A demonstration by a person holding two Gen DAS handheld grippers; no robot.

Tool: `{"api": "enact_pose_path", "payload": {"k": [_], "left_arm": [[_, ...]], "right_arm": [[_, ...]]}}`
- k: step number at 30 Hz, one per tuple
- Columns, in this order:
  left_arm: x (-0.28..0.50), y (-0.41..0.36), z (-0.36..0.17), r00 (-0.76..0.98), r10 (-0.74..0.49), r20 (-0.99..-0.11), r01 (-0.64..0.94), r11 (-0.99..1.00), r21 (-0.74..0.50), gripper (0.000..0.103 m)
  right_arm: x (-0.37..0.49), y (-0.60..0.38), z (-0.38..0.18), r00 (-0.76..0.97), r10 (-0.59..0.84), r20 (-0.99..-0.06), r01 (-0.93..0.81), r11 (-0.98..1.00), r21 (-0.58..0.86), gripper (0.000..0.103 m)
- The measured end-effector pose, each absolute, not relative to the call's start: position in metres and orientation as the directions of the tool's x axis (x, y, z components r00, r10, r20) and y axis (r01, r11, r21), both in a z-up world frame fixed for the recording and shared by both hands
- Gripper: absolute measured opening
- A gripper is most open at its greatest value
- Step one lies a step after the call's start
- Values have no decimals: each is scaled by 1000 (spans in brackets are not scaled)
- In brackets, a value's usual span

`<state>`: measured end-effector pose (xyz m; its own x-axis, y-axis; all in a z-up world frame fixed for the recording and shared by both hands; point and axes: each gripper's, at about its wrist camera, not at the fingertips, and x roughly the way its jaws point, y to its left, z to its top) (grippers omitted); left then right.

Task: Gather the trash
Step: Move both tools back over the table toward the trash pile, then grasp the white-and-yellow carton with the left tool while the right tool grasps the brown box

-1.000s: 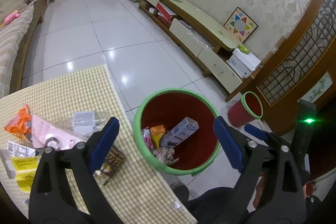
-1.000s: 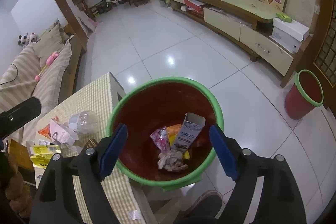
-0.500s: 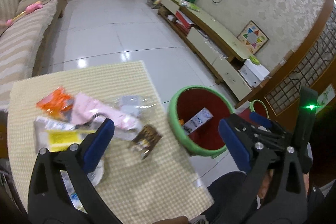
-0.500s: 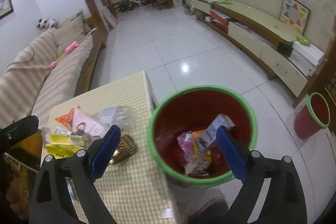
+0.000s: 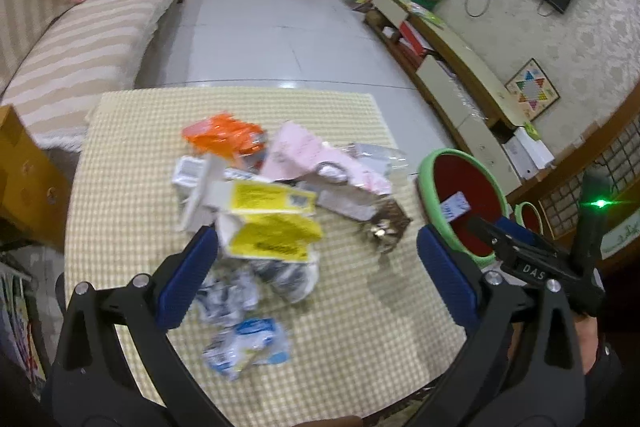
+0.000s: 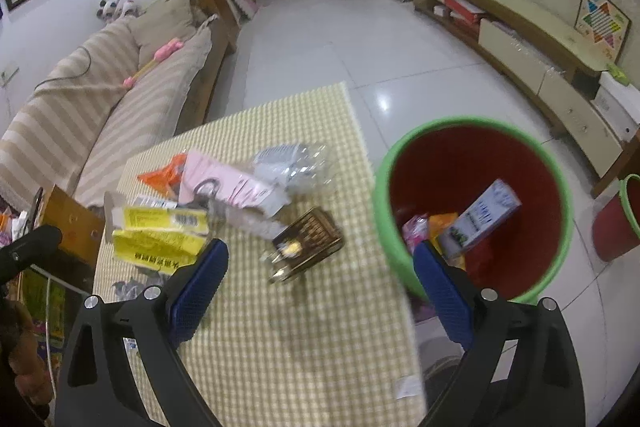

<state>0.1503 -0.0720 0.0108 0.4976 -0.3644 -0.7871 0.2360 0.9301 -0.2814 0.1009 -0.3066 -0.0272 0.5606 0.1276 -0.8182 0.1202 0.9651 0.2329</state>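
Left gripper (image 5: pixel 318 269) wide open, empty, over trash pile (image 5: pixel 276 195) at frame centre on checked tablecloth (image 5: pixel 132 163). Right gripper (image 6: pixel 320 279) wide open, empty. Brown wrapper (image 6: pixel 310 241) centre frame. Red bin with green rim (image 6: pixel 472 203) right of table, holding blue-white carton (image 6: pixel 486 215).

Bare tablecloth (image 5: pixel 360 339) near; litter pile (image 5: pixel 276 195) crowds its middle.
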Motion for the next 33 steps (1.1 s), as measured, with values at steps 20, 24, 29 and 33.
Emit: {"api": "enact_pose_path", "payload": {"k": [20, 24, 29, 33], "left_arm": [[174, -29, -57, 372, -395, -840, 57, 913, -404, 97], [181, -33, -61, 363, -410, -837, 46, 905, -424, 97], [190, -41, -65, 352, -425, -834, 38, 897, -441, 93], [196, -44, -68, 348, -430, -833, 26, 892, -450, 89]], "right_arm": [[125, -287, -91, 444, 135, -886, 162, 960, 227, 90], [131, -292, -100, 430, 149, -891, 185, 951, 249, 90], [140, -294, -112, 405, 177, -897, 210, 937, 280, 88], [147, -293, -119, 395, 208, -895, 221, 924, 313, 83]]}}
